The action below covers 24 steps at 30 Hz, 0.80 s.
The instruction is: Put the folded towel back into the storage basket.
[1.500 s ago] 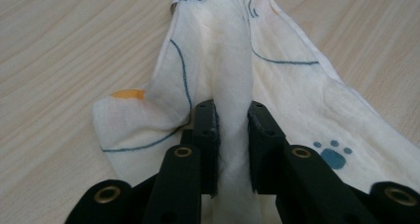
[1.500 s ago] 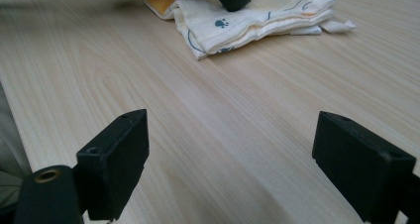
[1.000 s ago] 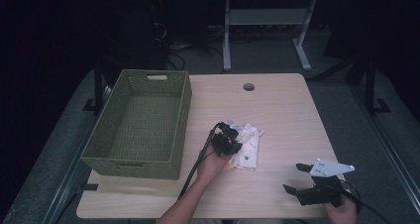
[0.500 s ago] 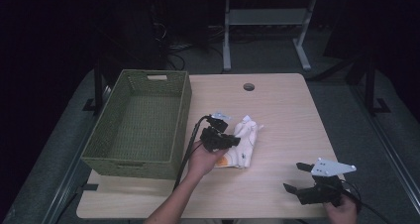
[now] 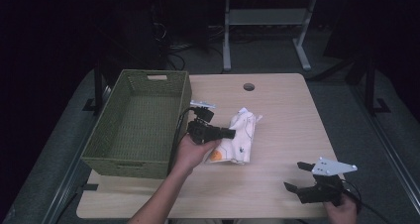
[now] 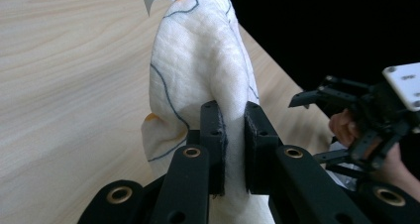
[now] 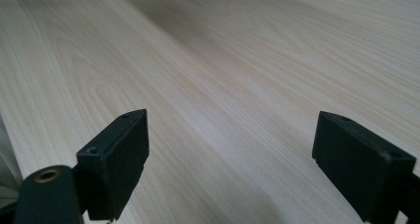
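High view: I'm looking down from above the near edge, taking in the whole table (image 5: 277, 100).
Left gripper view: I'm riding close behind the cloth (image 6: 203, 65), facing the right gripper (image 6: 317, 96).
Right gripper view: I'm skimming low over the same tabletop.

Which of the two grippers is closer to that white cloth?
Left. The left gripper is pinching the white cloth between its jaws; the right gripper sits open, apart from it, near the table's front right corner.
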{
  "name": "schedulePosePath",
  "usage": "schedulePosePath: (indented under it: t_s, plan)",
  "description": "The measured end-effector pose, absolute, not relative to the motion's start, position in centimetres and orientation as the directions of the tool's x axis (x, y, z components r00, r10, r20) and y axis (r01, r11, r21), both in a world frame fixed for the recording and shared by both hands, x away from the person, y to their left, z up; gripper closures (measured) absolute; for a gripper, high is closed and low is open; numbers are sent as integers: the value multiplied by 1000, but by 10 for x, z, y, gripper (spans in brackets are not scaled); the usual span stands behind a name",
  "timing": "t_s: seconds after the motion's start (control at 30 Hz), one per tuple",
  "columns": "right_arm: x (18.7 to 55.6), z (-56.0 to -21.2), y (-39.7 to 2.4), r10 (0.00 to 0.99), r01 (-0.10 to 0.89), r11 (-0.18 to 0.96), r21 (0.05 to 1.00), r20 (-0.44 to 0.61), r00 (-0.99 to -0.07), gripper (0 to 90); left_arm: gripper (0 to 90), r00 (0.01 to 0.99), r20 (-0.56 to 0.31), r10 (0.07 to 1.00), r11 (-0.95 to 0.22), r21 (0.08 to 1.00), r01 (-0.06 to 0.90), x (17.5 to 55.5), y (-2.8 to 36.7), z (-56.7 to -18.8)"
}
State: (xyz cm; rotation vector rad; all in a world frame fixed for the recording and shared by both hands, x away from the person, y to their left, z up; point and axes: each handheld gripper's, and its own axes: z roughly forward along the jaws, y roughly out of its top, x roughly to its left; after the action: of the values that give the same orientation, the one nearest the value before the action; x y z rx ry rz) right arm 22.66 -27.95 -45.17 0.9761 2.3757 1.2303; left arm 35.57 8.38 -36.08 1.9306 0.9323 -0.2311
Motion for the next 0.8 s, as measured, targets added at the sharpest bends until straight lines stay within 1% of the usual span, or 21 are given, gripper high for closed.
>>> schedulePosePath:
  t_s: [0.2, 0.23, 0.3, 0.53, 0.57, 0.7, 0.8]
  plan:
    - [228, -453, -279, 683, 439, 415, 797, 46, -729, 140, 826, 671, -554, 493, -230, 660, 715, 357, 98, -355]
    - [228, -453, -279, 685, 441, 413, 796, 47, -727, 140, 826, 663, -576, 479, -217, 654, 725, 358, 105, -353]
    - [229, -454, -279, 686, 443, 414, 795, 47, -726, 140, 826, 658, -592, 466, -204, 651, 731, 358, 110, -350]
    - [230, -455, -278, 689, 449, 419, 789, 46, -723, 140, 826, 661, -602, 449, -186, 660, 728, 360, 124, -340]
    - [231, -456, -279, 690, 451, 417, 789, 48, -722, 140, 826, 654, -619, 435, -172, 655, 736, 361, 129, -338]
    - [233, -457, -280, 697, 460, 409, 788, 56, -715, 140, 825, 647, -628, 433, -161, 653, 741, 363, 138, -336]
    - [234, -458, -281, 704, 471, 406, 783, 60, -708, 140, 825, 635, -651, 415, -134, 647, 751, 367, 151, -330]
